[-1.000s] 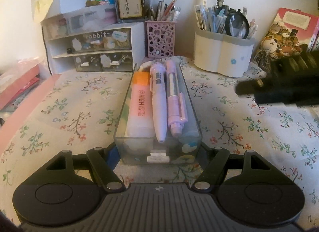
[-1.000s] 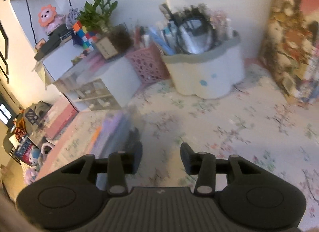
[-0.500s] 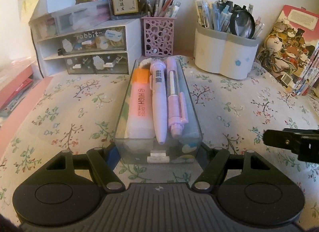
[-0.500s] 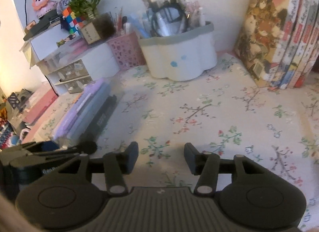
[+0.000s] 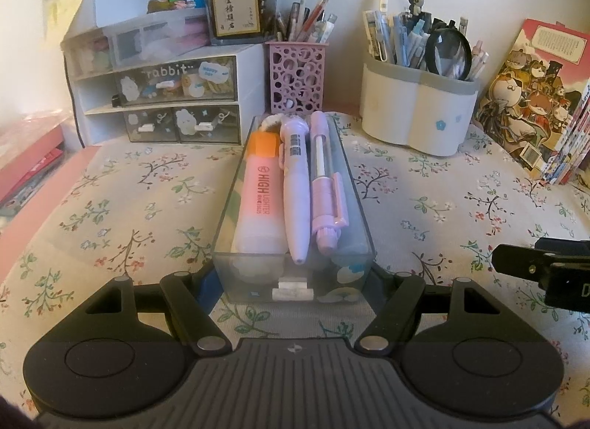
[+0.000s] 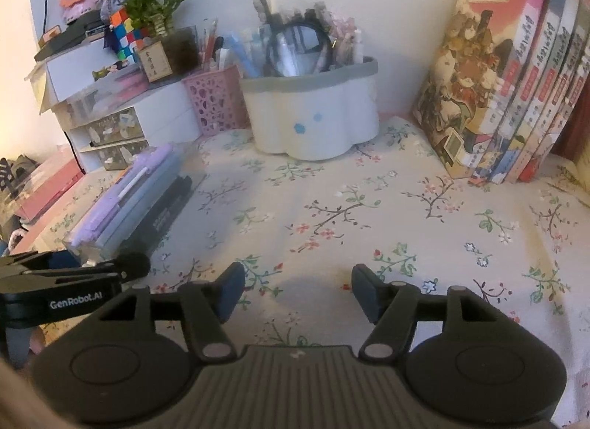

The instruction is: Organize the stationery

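Note:
A clear plastic drawer [image 5: 363, 233] lies lengthwise on the floral cloth. It holds an orange highlighter [image 5: 258, 189], a white-lilac pen [image 5: 295, 178] and a purple pen [image 5: 326, 193]. My left gripper [image 5: 293, 281] is shut on the drawer's near end, one finger on each side. The drawer also shows in the right wrist view [image 6: 162, 207], at the left. My right gripper [image 6: 297, 294] is open and empty, low over bare cloth to the right of the drawer.
A white drawer cabinet [image 5: 162, 97], a pink pen cup [image 5: 297, 76] and a white pen holder [image 5: 413, 111] line the back wall. Books [image 6: 516, 75] stand at the right. Pink folders [image 5: 25, 163] lie at the left.
My right gripper has come down and back from beside the drawer to the cloth on the right. My left gripper has kept its hold and drawn the drawer back a little from the cabinet.

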